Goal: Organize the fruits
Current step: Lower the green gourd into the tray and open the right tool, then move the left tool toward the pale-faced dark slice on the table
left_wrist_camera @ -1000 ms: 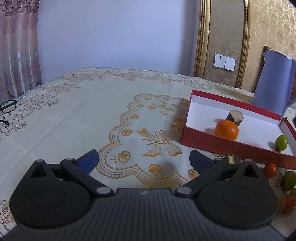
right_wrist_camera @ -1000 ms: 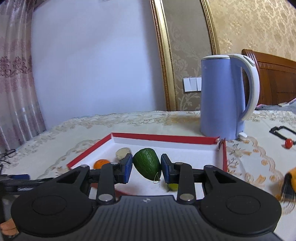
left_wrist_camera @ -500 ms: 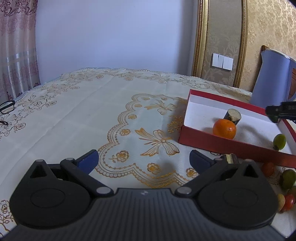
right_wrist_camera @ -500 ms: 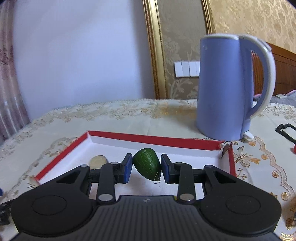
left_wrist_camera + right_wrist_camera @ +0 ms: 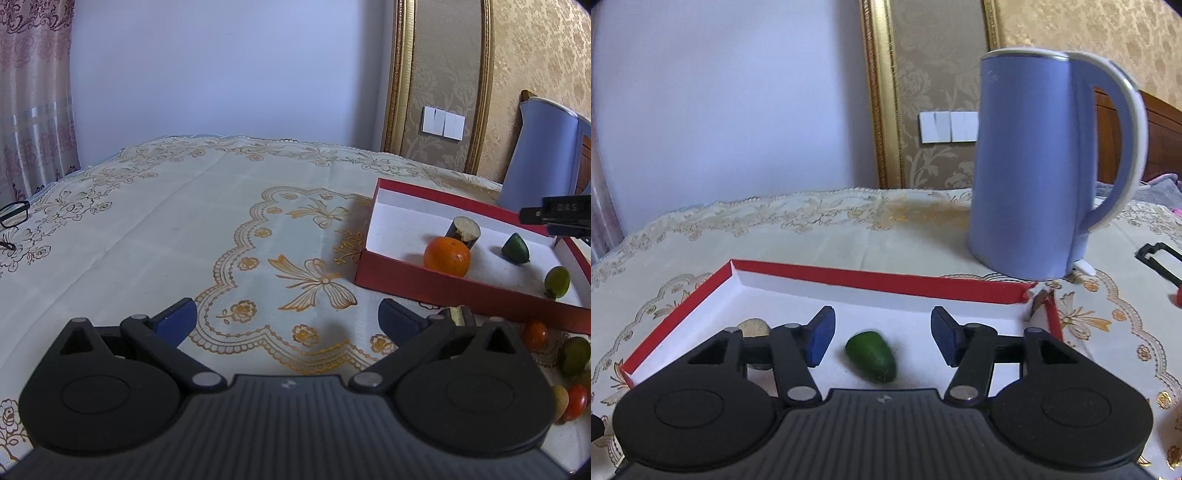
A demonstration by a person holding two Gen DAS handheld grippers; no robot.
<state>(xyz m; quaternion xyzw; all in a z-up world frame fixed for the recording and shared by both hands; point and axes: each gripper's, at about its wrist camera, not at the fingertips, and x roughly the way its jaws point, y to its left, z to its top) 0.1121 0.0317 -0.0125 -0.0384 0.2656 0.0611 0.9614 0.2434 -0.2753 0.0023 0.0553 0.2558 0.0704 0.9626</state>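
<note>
Avocado (image 5: pixel 871 356) lying on the white floor of the red box (image 5: pixel 882 280), between the two blue pads of the right tongs (image 5: pixel 879 336) and touching neither. Right tongs spread wide, holding nothing, poised over the box. In the left wrist view the avocado (image 5: pixel 516 249) sits near the box's (image 5: pixel 461 286) middle, with an orange (image 5: pixel 447 256), a dark cut cylinder (image 5: pixel 463 232) just behind it, and a green grape (image 5: pixel 557 282) toward the right end. Left tongs (image 5: pixel 288 317) spread wide and empty, above the patterned cloth of the bench (image 5: pixel 221 229). Loose fruits (image 5: pixel 554 354) lie on the cloth in front of the box. Blue kettle (image 5: pixel 1045 166) stands behind the box. Faint writing high on the kettle's side, unreadable.
</note>
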